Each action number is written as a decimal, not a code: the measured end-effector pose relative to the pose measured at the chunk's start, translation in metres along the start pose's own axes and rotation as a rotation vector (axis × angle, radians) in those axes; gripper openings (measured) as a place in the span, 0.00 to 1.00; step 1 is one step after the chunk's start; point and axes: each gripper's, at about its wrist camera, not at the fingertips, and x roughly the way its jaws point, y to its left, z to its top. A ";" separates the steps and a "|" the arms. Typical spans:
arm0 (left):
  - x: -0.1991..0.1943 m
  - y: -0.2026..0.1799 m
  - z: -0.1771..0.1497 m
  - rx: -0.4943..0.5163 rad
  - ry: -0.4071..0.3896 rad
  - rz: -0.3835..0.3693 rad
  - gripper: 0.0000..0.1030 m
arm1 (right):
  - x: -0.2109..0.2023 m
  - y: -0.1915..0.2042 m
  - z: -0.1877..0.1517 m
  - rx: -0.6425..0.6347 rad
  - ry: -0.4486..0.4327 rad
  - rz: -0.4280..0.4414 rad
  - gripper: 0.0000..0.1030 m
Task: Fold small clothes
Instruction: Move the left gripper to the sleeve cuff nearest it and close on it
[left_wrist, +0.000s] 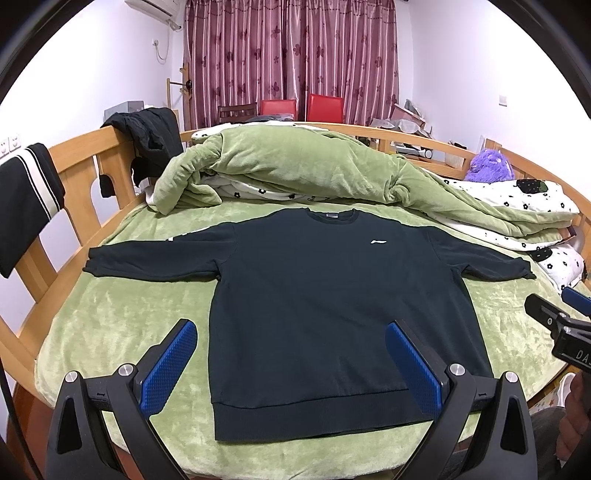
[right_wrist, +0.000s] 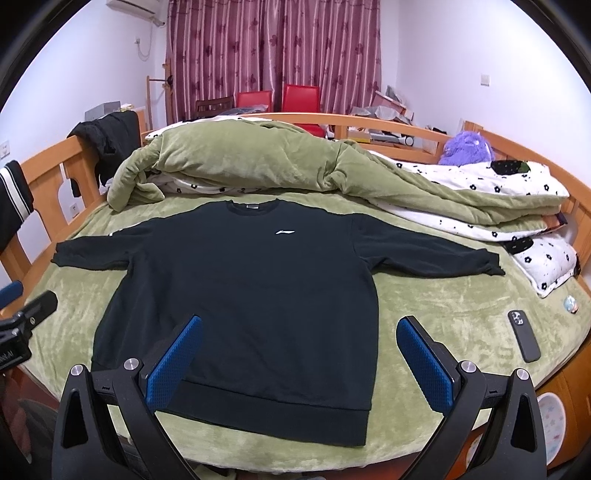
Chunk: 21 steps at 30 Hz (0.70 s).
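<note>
A dark long-sleeved sweatshirt (left_wrist: 317, 295) (right_wrist: 243, 284) lies flat and face up on the green bed cover, both sleeves spread out sideways, a small white logo on its chest. My left gripper (left_wrist: 291, 332) hovers open above the hem, its blue pads (left_wrist: 170, 365) wide apart and holding nothing. My right gripper (right_wrist: 299, 328) also stands open over the sweatshirt's lower right part, blue pads (right_wrist: 424, 365) spread with nothing between them. Each gripper shows at the edge of the other's view.
A bunched green quilt (left_wrist: 295, 166) with a flowered white lining lies behind the sweatshirt. A phone (right_wrist: 522, 335) rests on the cover at the right. Wooden bed rails (left_wrist: 74, 166) ring the mattress, with dark clothes draped on the left rail. A purple plush toy (right_wrist: 467, 147) sits far right.
</note>
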 end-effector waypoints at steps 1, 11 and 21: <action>0.005 0.004 0.000 -0.004 0.005 -0.004 1.00 | 0.001 0.000 0.001 0.009 -0.001 0.009 1.00; 0.025 0.025 0.001 -0.040 0.020 -0.036 0.96 | 0.038 -0.006 -0.010 0.047 0.025 0.071 1.00; 0.055 0.099 0.020 -0.220 0.097 -0.016 0.88 | 0.048 -0.006 0.003 -0.072 -0.035 0.093 1.00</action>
